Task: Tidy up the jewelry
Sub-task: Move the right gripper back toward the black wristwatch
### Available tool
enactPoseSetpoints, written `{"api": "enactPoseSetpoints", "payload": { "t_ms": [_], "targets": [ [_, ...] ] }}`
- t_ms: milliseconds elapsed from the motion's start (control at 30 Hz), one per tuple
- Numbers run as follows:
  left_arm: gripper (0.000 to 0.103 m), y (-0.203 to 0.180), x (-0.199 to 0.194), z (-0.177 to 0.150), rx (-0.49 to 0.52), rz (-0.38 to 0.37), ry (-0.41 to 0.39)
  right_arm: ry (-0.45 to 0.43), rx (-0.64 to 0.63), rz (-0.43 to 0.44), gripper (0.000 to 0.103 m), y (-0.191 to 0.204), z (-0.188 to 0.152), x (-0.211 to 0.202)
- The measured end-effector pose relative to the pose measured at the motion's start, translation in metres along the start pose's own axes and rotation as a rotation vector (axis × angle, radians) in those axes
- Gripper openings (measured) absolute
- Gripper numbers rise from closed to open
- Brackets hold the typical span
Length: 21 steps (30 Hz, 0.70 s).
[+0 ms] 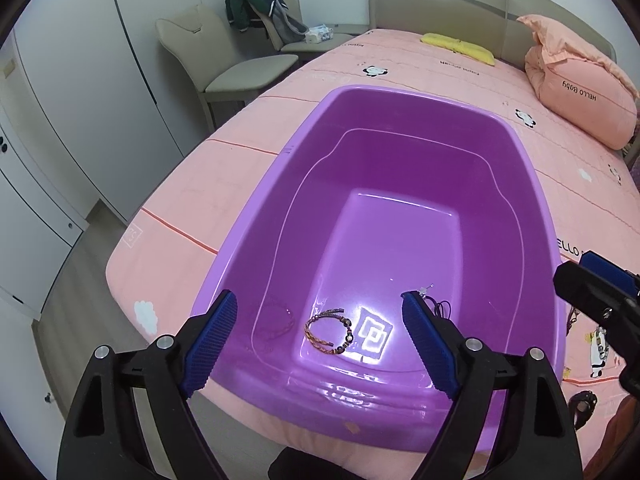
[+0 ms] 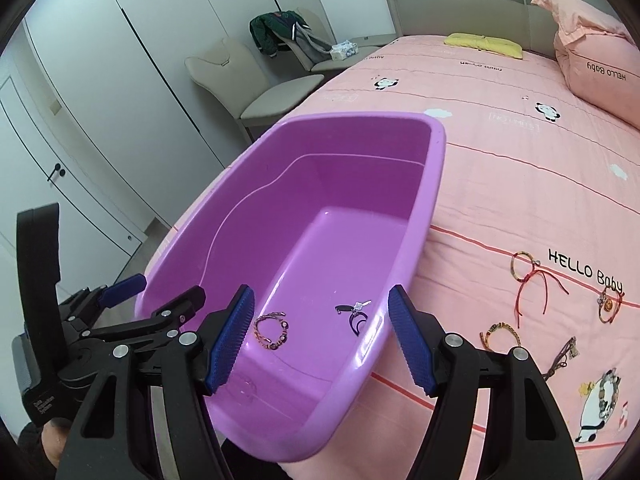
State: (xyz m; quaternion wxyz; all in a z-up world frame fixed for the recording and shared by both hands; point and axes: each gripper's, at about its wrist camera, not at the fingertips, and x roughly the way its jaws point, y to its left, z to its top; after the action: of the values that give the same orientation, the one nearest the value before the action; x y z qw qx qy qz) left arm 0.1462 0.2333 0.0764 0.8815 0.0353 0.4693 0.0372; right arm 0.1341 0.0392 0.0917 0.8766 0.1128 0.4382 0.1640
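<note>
A purple plastic tub (image 1: 256,208) (image 2: 434,184) sits on the pink bed. Inside lie a beaded bracelet (image 1: 329,331) (image 2: 272,330) and a dark cord piece with a silver charm (image 1: 438,306) (image 2: 356,312). My left gripper (image 1: 320,340) is open and empty over the tub's near end. My right gripper (image 2: 320,332) is open and empty above the tub's near right side. On the bed right of the tub lie a red string bracelet (image 2: 528,276), a braided bracelet (image 2: 500,334), a beaded one (image 2: 610,304) and a brown cord (image 2: 562,354).
A pink pillow (image 2: 596,64) and a yellow cloth (image 2: 484,45) lie at the head of the bed (image 2: 500,160). Beige chairs (image 2: 256,92) with a green jacket (image 2: 276,30) stand left of the bed. White wardrobes (image 2: 100,100) line the left wall.
</note>
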Motion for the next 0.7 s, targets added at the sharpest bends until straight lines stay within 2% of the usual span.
{"api": "enactPoseSetpoints", "payload": {
  "t_ms": [267, 533, 700],
  "targets": [
    [0.087, -0.027, -0.033, -0.016, 0.017, -0.027, -0.062, -0.074, 0.026, -0.023, 0.067, -0.020, -0.027, -0.048],
    [0.091, -0.072, -0.060, -0.041, 0.051, -0.143, -0.082, -0.166, 0.067, -0.151, 0.067, -0.064, -0.075, -0.104],
    [0.094, -0.114, -0.073, -0.063, 0.124, -0.201, -0.100, -0.187, 0.116, -0.260, 0.067, -0.103, -0.110, -0.137]
  ]
}}
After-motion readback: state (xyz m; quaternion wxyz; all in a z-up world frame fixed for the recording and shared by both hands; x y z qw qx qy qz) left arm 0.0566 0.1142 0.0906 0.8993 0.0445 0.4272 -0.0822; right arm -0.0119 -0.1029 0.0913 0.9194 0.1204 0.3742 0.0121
